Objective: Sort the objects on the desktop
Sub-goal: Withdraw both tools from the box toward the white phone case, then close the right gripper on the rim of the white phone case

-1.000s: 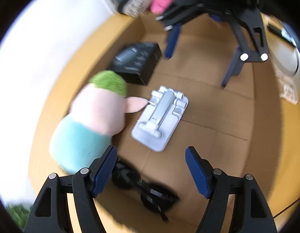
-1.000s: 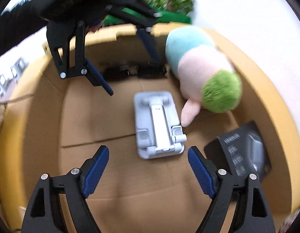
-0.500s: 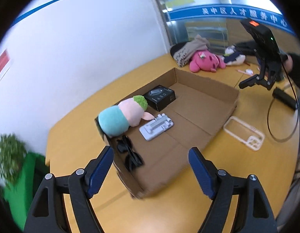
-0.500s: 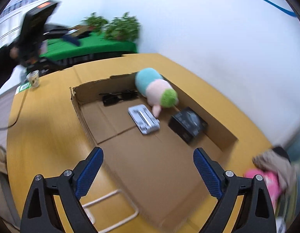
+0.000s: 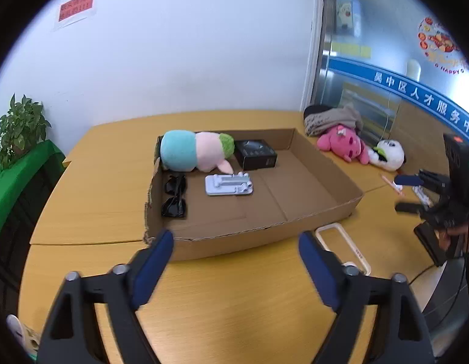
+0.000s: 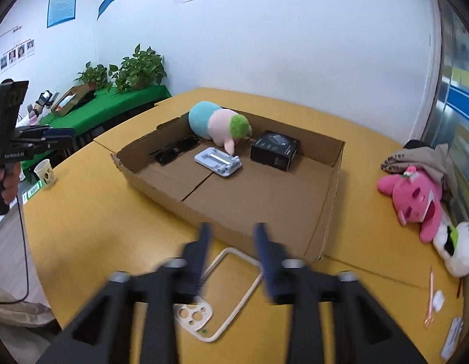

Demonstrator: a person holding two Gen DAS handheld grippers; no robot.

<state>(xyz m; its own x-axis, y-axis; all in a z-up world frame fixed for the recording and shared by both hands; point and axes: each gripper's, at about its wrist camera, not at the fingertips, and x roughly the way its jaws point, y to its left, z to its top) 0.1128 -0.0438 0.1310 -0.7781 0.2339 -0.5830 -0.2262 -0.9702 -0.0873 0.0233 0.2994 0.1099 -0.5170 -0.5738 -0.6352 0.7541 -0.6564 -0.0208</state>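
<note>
My left gripper [image 5: 234, 253] hangs above the table [image 5: 113, 182] just short of the near wall of the cardboard box [image 5: 255, 235], its jaws spread wide with nothing between them. My right gripper [image 6: 231, 242] is partly closed, its 2 fingers blurred and set apart by a narrow gap, and nothing is gripped in it. It hovers over the cream phone case [image 6: 216, 297], which lies flat on the table just outside the box's near wall; from the left wrist view the same phone case [image 5: 340, 242] shows beside the box's near right corner.

Inside the box I count 4 things. The plush toy [image 5: 198, 151], teal, pink and green, lies on its side against the far wall at the far left corner. The small black box [image 5: 255, 154] sits just beside it along the far wall. The grey phone stand [image 5: 229, 184] lies flat on the box floor in front of the plush, with the plush's pink limb touching its far edge. The black sunglasses [image 5: 174, 195] lie along the left wall, near the stand but apart from it.

On the table outside the box, toward its right edge, a pink plush [image 6: 416, 200] and a white plush [image 6: 456, 248] lie together beside a bundle of cloth [image 6: 416, 157]. A paper cup [image 6: 45, 171] stands near the table's left edge.
</note>
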